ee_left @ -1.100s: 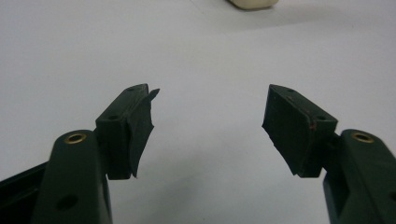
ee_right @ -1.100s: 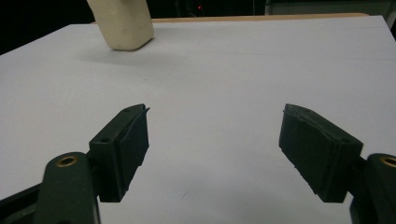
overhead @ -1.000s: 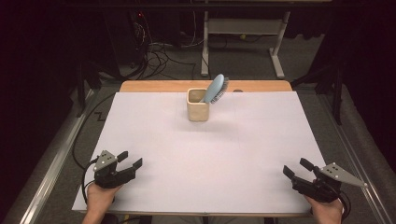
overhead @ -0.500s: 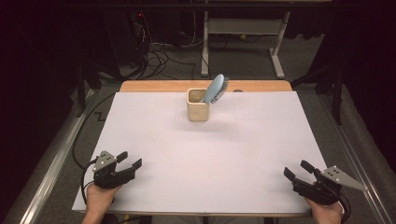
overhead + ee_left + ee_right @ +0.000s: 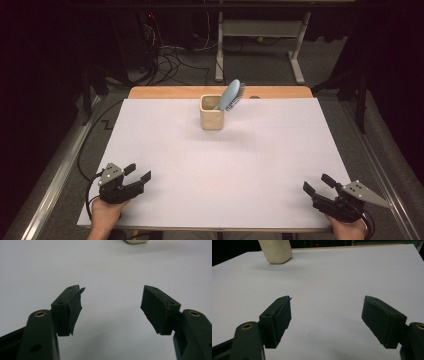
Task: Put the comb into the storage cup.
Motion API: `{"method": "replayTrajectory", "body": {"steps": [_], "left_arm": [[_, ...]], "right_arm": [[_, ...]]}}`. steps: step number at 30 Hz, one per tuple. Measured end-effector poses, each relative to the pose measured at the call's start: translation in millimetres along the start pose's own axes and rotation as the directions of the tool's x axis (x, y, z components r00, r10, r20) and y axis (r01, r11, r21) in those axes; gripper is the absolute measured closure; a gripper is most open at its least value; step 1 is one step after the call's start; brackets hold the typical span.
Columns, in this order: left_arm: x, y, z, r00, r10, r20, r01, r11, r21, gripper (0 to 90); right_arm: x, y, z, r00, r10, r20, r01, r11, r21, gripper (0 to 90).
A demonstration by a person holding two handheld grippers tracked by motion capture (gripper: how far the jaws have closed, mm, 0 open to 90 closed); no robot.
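Observation:
A cream square cup (image 5: 211, 113) stands upright at the far middle of the white table (image 5: 225, 165), with a light blue hairbrush (image 5: 230, 95) leaning out of it to the right. The cup's base (image 5: 277, 251) shows at the upper left of the right gripper view, and a sliver of the cup (image 5: 136, 241) at the top of the left gripper view. My left gripper (image 5: 138, 172) rests open near the table's front left corner, nothing between its jaws (image 5: 112, 305). At the front right corner my right gripper (image 5: 318, 184) is open too, empty (image 5: 327, 318).
A wooden strip (image 5: 165, 92) runs along the table's far edge. Beyond it stand a desk frame (image 5: 260, 45) and loose cables (image 5: 170, 55) on the dark floor. Metal rails (image 5: 55, 175) flank the table.

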State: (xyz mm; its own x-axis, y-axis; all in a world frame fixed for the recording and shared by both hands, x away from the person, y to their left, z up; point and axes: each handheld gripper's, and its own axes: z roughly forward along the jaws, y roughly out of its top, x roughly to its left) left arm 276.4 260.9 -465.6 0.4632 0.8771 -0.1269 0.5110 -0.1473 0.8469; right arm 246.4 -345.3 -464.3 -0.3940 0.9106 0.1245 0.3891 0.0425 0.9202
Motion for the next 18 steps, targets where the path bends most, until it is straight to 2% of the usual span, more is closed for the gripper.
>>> {"method": "replayTrajectory", "body": {"steps": [18], "left_arm": [[2.0, -0.5, 1.1, 1.0000, -0.007, -0.004, 0.007, 0.9999, 0.007, 33.2]], "right_arm": [[-3.1, -0.7, -2.3, 0.9997, 0.022, -0.004, -0.022, 0.999, -0.030, 24.4]]}}
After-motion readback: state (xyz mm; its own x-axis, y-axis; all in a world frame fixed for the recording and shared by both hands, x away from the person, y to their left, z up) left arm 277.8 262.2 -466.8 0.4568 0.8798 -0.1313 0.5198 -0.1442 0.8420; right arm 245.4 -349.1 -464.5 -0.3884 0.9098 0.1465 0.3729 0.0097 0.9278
